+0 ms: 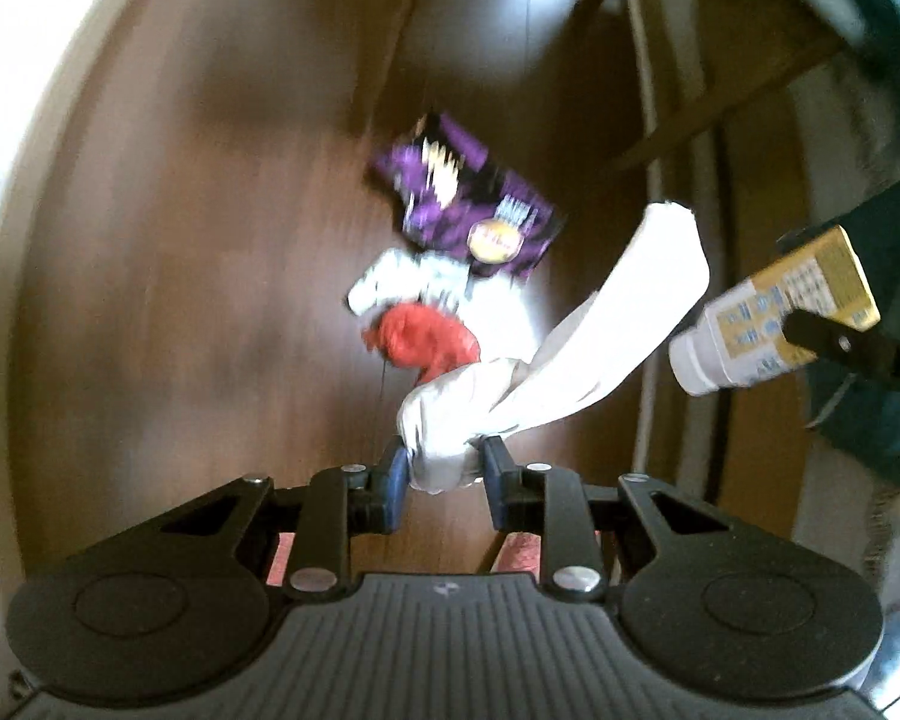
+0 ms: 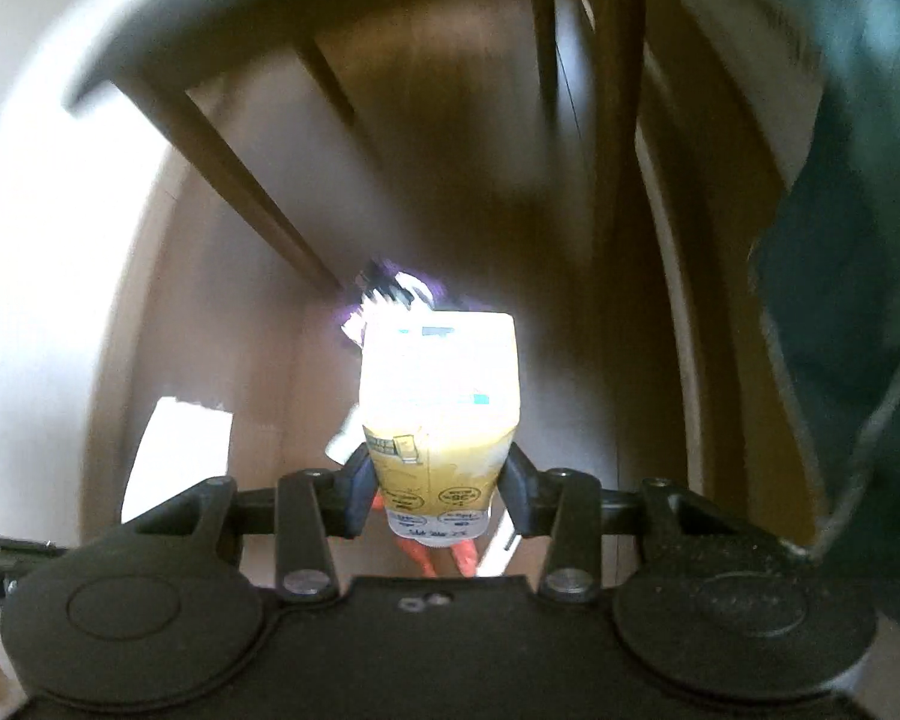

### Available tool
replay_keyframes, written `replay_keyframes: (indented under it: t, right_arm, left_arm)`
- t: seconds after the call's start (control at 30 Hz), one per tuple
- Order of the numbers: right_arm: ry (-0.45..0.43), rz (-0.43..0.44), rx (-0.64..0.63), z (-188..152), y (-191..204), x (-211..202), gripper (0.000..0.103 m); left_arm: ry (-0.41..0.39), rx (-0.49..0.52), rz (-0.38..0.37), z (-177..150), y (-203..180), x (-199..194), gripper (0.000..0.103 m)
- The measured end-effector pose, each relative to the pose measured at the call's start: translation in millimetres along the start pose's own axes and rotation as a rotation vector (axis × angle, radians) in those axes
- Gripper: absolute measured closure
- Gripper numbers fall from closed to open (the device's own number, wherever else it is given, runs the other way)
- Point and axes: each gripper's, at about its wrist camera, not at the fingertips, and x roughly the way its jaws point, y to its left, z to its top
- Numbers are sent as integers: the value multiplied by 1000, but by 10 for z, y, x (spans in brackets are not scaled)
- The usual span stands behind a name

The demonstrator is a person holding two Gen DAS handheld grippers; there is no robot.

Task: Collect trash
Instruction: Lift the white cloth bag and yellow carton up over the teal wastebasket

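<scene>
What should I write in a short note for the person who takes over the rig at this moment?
Left gripper: shut on a crumpled white paper tissue, held above the floor.
Right gripper: shut on a yellow and white carton with a white cap, also held in the air.
On the brown wooden floor, not yet picked up: a purple snack wrapper, white crumpled paper and a red crumpled piece, close together.
Done: two pieces of trash are in hand.
Left: put both away, then collect the three on the floor. No bin is visible in either view.
</scene>
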Motion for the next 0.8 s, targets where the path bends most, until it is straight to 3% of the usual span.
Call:
replay_keyframes:
  t: [0.3,0.6,0.8]
  right_arm:
    - [-128,9,-33,500,610,-1740,61]
    - [-281,18,-24,961,1159,-3106,61]
    - [-417,-25,-56,1270,1383,-3830,61]
  left_arm:
    - [-135,79,-25,345,-323,-1711,78]
    - [-290,162,-76,672,-713,-3188,78]
    - [-395,207,-87,913,-1020,-3895,78]
